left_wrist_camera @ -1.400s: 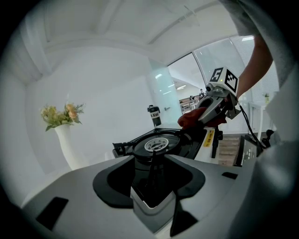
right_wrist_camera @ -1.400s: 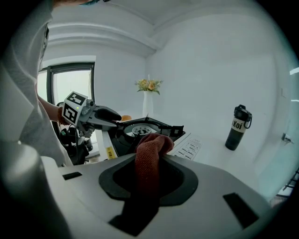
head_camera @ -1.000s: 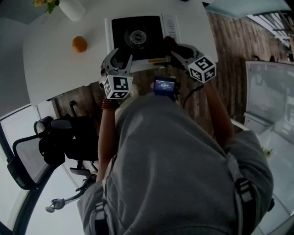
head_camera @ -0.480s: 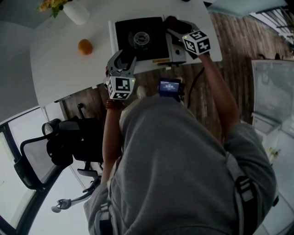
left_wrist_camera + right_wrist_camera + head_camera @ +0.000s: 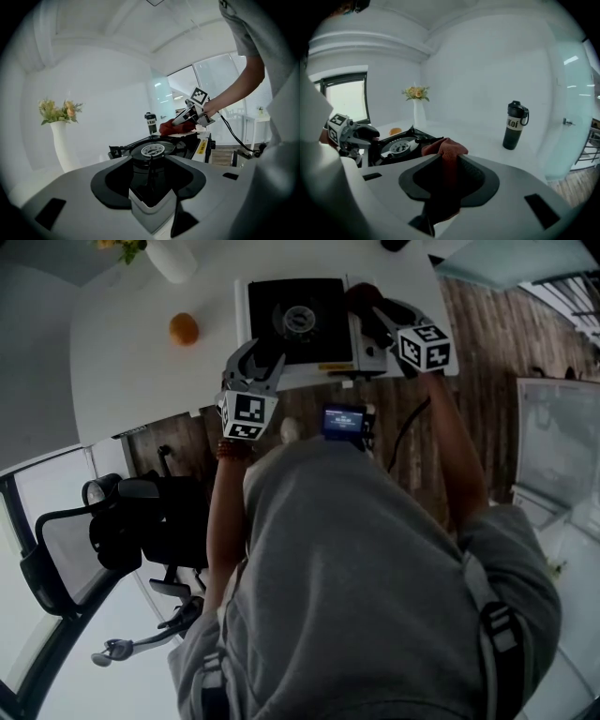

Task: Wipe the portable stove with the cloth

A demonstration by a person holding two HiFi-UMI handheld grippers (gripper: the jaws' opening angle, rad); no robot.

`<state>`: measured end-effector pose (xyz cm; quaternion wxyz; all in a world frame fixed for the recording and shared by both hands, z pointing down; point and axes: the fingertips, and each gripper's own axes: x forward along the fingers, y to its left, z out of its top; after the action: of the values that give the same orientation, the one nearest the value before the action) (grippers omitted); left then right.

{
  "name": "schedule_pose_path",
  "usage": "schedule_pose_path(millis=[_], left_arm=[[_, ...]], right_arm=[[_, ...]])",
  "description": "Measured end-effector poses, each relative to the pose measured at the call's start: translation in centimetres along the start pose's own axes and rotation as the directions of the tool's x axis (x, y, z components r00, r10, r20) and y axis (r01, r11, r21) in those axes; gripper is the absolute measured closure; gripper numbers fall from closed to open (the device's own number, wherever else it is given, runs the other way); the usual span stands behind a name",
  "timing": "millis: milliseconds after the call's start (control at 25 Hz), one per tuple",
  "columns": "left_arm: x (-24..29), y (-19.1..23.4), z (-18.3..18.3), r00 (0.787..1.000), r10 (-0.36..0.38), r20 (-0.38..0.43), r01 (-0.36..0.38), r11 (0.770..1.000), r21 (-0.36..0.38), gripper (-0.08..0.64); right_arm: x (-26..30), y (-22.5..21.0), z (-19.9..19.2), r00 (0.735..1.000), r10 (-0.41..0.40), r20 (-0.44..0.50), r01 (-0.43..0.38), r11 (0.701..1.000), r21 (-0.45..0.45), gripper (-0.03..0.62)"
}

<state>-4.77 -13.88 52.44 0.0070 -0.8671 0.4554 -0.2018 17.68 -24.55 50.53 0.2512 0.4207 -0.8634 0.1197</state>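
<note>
The portable stove (image 5: pixel 323 348) sits at the near edge of the white table (image 5: pixel 141 381), black on top with a round burner (image 5: pixel 152 150). My left gripper (image 5: pixel 255 360) holds still at the stove's front left corner, its jaws wide and closed on the pale edge (image 5: pixel 150 208). My right gripper (image 5: pixel 367 304) is over the far right part of the stove. A red cloth (image 5: pixel 445 151) is pinched between its jaws, which are closing. In the left gripper view the cloth (image 5: pixel 174 127) rests on the stove's right end under the right gripper (image 5: pixel 183 118).
An orange (image 5: pixel 184 329) lies left of the stove. A white vase (image 5: pixel 61 147) with flowers stands at the far left corner. A dark bottle (image 5: pixel 514 125) stands behind the stove. An office chair (image 5: pixel 122 531) and wooden floor lie below the table edge.
My right gripper has carried the cloth from the middle of the stove's right side to its far right corner. The left gripper has kept its place at the front left corner.
</note>
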Motion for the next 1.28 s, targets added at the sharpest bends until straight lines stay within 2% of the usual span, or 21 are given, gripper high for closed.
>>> schedule_pose_path(millis=[200, 400, 560, 800, 920, 1000, 1080, 1280], left_arm=[[-0.1, -0.1, 0.1, 1.0, -0.003, 0.013, 0.002, 1.0, 0.011, 0.344], [0.0, -0.2, 0.2, 1.0, 0.0, 0.015, 0.0, 1.0, 0.014, 0.344], [0.0, -0.2, 0.1, 1.0, 0.005, 0.012, -0.005, 1.0, 0.019, 0.344], [0.0, -0.2, 0.0, 1.0, 0.016, 0.011, -0.016, 0.999, 0.032, 0.344], [0.3, -0.2, -0.1, 1.0, 0.021, -0.009, -0.02, 0.998, 0.052, 0.344], [0.4, -0.3, -0.2, 0.999, 0.027, -0.028, -0.025, 0.997, 0.076, 0.342], [0.4, -0.3, -0.3, 0.999, 0.031, -0.032, -0.028, 0.996, 0.085, 0.342], [0.5, -0.3, -0.3, 0.999, 0.033, -0.035, -0.03, 0.996, 0.085, 0.344]], right_arm=[[2.8, 0.3, -0.1, 0.99, -0.062, -0.125, 0.051, 0.994, -0.094, 0.491], [4.9, 1.5, 0.9, 0.98, 0.01, -0.2, -0.027, 0.996, -0.083, 0.5], [6.1, 2.6, 1.1, 0.966, 0.049, -0.252, -0.085, 0.987, -0.135, 0.509], [6.3, 4.1, 1.1, 0.96, 0.066, -0.273, -0.12, 0.976, -0.184, 0.514], [6.3, 5.1, 1.1, 0.957, 0.062, -0.284, -0.136, 0.959, -0.25, 0.515], [6.4, 6.3, 1.1, 0.952, 0.086, -0.293, -0.173, 0.943, -0.284, 0.515], [6.4, 7.8, 1.0, 0.944, 0.121, -0.306, -0.214, 0.933, -0.29, 0.515], [6.2, 8.9, 0.5, 0.935, 0.129, -0.33, -0.235, 0.923, -0.306, 0.517]])
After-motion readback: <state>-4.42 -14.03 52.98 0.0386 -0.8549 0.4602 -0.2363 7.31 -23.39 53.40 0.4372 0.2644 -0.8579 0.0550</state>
